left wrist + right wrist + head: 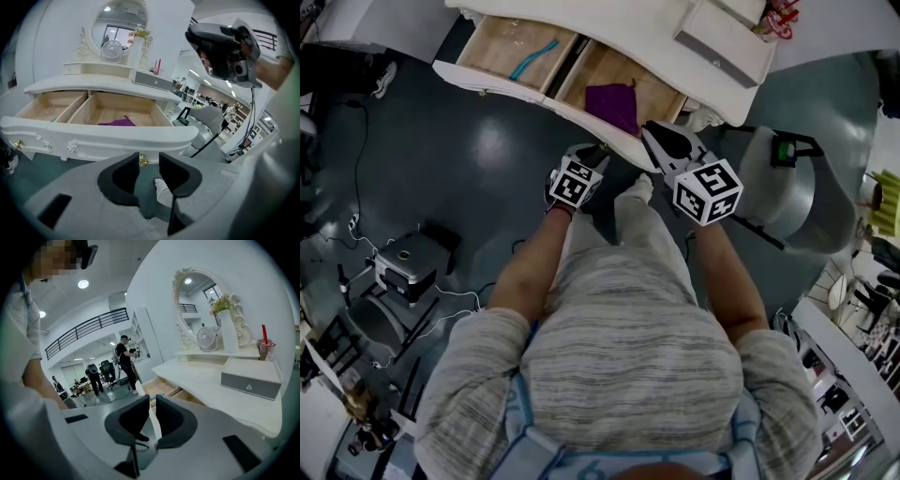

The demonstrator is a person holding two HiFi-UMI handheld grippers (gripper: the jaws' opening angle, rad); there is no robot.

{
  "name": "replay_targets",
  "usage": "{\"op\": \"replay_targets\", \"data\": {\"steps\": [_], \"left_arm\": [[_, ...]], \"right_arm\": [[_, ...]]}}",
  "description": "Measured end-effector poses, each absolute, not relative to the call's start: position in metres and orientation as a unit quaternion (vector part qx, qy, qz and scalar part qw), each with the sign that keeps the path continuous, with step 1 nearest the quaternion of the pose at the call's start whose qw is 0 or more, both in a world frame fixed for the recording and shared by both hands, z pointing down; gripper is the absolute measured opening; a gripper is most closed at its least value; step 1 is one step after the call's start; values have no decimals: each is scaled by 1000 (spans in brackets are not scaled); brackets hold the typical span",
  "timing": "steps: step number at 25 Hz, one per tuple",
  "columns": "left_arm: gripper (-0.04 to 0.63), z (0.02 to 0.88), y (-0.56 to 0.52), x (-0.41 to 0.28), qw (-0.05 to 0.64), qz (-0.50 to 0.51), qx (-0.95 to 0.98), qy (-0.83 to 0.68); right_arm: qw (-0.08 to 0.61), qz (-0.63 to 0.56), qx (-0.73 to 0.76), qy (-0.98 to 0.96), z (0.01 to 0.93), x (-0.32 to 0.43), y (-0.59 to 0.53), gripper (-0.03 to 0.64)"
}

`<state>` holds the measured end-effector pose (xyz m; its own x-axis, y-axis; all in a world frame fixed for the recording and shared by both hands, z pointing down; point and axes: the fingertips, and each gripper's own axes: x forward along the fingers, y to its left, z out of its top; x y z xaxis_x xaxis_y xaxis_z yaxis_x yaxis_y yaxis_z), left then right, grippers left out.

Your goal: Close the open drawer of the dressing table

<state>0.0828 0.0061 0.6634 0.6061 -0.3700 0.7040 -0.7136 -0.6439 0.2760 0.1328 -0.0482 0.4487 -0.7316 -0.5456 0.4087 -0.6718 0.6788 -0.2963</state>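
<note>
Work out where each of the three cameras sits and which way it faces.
Head view: on the person's head, looking steeply down on the open white wood-lined drawer, the left gripper, the right gripper and the person's forearms.
Left gripper view: on the left gripper, facing the drawer front; its black jaws stand apart.
Right gripper view: on the right gripper, facing the oval mirror; the person's grey shirt at left.
Shared: the head view and the left gripper view both show the purple cloth.

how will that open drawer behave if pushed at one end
Probably rigid: the drawer front is one wide white panel spanning two compartments, so pushing one end may skew it. The purple cloth looks floppy and light, likely riding along.
</note>
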Motion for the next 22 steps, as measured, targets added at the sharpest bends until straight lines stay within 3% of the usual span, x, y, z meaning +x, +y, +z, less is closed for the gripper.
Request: {"op": "replay_targets", "data": {"steps": [22], "left_arm": [[110, 715, -3, 85, 296, 380, 816, -320]], "right_arm": [[150, 243, 344, -895, 467, 149, -56, 12]]}}
